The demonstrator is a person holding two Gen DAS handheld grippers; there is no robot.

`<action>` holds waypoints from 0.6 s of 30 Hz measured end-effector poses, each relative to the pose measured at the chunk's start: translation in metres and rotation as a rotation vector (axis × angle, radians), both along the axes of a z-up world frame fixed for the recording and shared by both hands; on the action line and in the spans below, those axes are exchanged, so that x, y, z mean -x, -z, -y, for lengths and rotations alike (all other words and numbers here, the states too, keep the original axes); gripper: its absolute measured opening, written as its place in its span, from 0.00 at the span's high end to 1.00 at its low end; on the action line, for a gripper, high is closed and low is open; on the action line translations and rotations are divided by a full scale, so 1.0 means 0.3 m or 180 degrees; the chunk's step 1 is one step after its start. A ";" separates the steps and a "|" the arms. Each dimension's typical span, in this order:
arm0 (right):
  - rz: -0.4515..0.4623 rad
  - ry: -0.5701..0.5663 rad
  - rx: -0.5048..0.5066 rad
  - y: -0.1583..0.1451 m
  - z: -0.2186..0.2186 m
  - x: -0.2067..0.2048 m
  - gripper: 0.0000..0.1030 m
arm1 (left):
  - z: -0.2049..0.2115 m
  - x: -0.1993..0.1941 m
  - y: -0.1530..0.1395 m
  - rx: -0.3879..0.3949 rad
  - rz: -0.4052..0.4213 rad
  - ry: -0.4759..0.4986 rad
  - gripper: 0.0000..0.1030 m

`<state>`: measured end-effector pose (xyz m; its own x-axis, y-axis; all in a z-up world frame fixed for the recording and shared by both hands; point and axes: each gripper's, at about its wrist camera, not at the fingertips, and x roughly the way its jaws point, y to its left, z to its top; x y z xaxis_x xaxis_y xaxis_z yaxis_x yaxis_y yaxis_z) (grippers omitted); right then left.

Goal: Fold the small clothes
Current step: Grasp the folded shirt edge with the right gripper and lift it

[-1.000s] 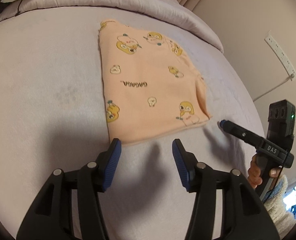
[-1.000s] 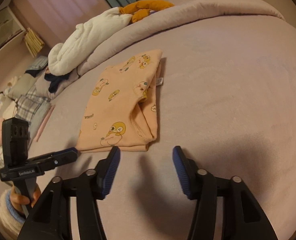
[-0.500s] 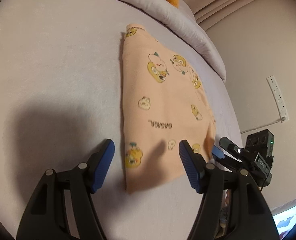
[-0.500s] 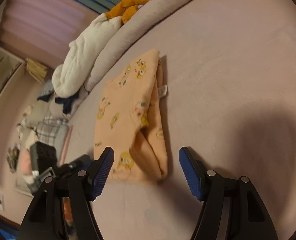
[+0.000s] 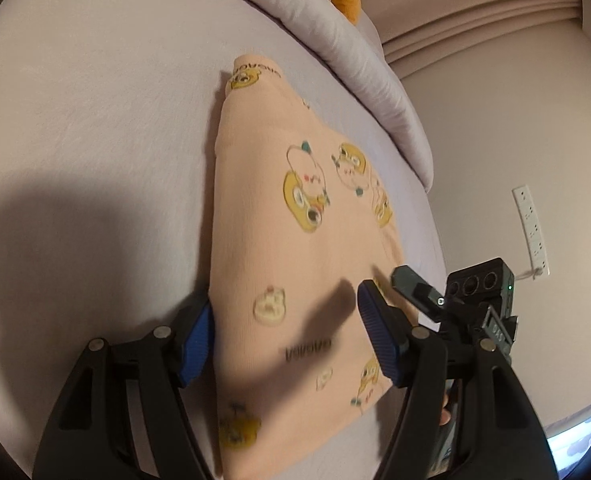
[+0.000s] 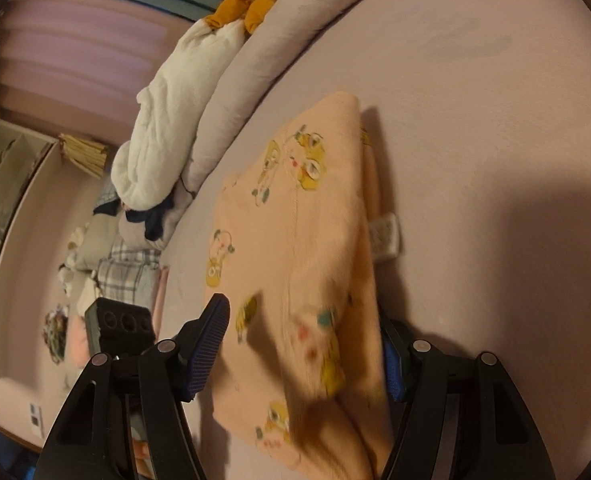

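Garment [image 5: 295, 240] — blurred print, perhaps "GAGAGA"

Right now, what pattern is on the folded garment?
Peach garment with yellow cartoon animal prints, clearest in the left wrist view.

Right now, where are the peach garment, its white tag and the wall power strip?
Garment [image 5: 295, 264]: left wrist view, middle of the top layer.
Tag [image 6: 383, 236]: right wrist view, its face, at the garment's right edge.
Power strip [image 5: 532, 228]: left wrist view, mid-length.
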<state>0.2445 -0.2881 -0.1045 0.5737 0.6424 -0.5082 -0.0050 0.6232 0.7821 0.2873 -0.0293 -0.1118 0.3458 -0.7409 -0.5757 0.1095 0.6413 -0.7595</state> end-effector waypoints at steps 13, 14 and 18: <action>0.0301 -0.0043 0.0308 0.011 -0.025 -0.016 0.50 | 0.079 -0.027 -0.008 -0.0309 0.0160 0.0072 0.36; 0.0303 -0.0042 0.0292 0.015 -0.020 -0.016 0.51 | 0.081 -0.025 -0.010 -0.0336 0.0171 0.0071 0.36; 0.0340 -0.0050 0.0387 0.015 -0.034 -0.019 0.55 | 0.093 -0.012 -0.017 -0.0480 0.0224 0.0081 0.36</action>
